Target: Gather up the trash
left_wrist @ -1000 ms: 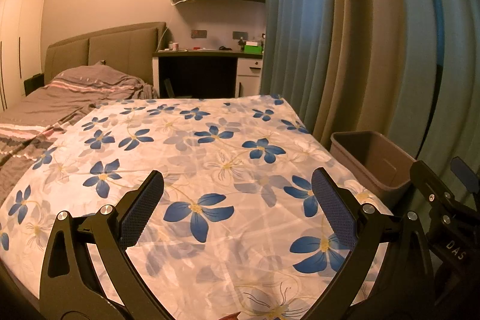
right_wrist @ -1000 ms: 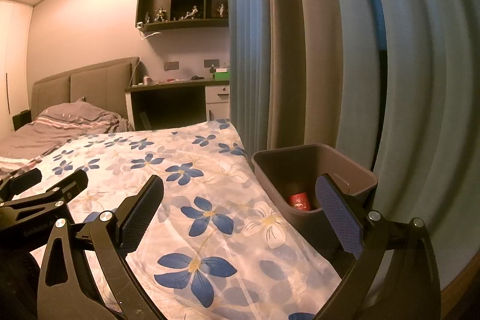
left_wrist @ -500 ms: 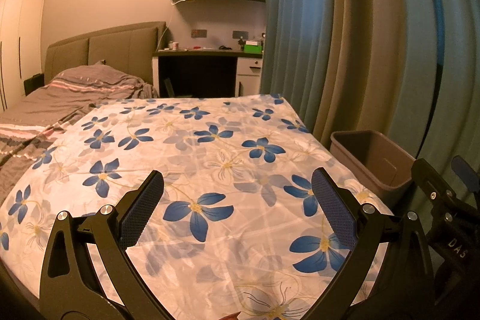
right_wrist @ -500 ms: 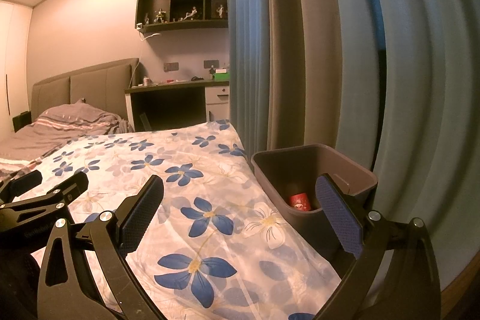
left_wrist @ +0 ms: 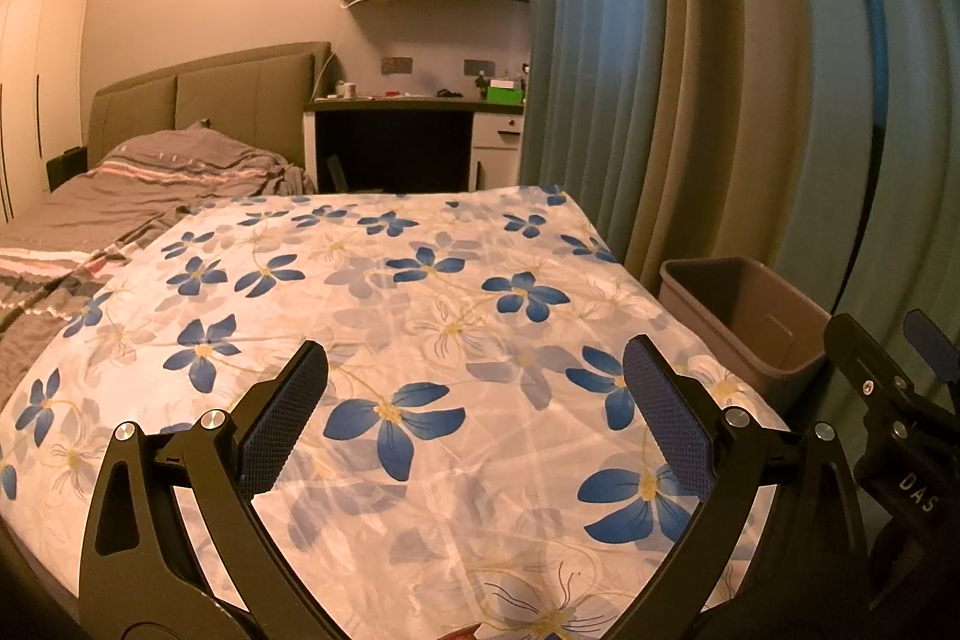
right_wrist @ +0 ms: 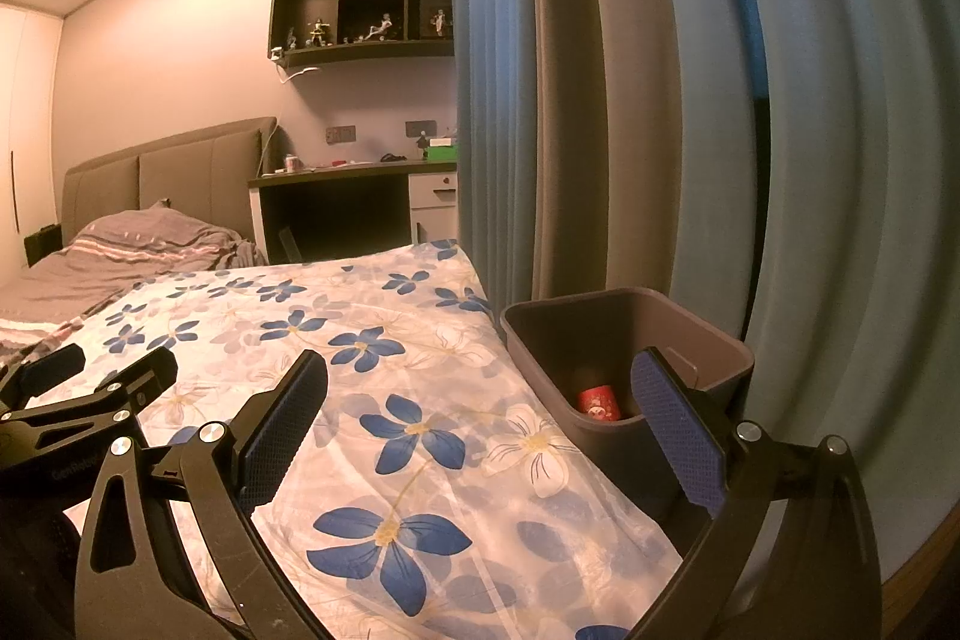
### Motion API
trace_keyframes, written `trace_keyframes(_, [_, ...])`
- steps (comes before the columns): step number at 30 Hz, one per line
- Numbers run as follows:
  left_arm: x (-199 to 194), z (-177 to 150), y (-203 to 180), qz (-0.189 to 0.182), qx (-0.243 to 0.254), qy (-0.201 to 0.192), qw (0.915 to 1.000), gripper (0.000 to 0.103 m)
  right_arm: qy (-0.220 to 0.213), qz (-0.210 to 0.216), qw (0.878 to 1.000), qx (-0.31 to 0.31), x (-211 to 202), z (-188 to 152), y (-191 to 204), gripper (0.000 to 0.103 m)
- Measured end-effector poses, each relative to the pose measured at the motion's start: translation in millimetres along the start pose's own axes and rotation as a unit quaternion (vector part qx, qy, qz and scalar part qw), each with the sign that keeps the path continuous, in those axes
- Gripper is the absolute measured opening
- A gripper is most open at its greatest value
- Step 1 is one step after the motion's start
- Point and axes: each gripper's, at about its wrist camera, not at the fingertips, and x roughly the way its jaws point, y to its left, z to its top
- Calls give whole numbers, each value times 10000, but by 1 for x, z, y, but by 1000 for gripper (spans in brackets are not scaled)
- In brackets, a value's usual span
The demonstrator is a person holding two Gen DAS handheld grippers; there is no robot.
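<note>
A red can (right_wrist: pixel 597 402) lies at the bottom of the grey bin (right_wrist: pixel 714 337), which stands between the bed's floral sheet (left_wrist: pixel 420 316) and the curtain (right_wrist: pixel 600 100). The right gripper (right_wrist: pixel 480 394) hangs over the sheet's edge beside the bin, fingers spread wide and holding nothing. The left gripper (left_wrist: pixel 477 385) hovers above the sheet, equally wide apart and empty.

Beside my bed stands the grey-brown plastic trash bin (right_wrist: pixel 624 340), rectangular, upright and open-topped, close against the mattress edge with the curtain behind it. Down at its bottom I see a small red can (right_wrist: pixel 597 402) with a pale print on it, near the bin's inner wall.
</note>
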Motion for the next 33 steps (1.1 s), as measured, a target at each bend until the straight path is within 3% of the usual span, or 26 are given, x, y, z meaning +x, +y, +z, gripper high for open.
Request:
trace_keyframes(18, [2, 0, 0, -10, 5, 70, 10000, 97, 2, 4, 10000, 11, 0, 0, -1, 97])
trace_keyframes(24, [0, -7, -3, -226, -1, 89, 9997, 97, 10, 8, 10000, 13, 1, 0, -1, 97])
trace_keyframes(29, [1, -6, -2, -65, 67, 69, 9999, 89, -13, 4, 10000, 28, 0, 0, -1, 97])
trace_keyframes(33, [-2, -5, -2, -13, 87, 26, 10000, 89, -35, 6, 10000, 52, -1, 0, -1, 97])
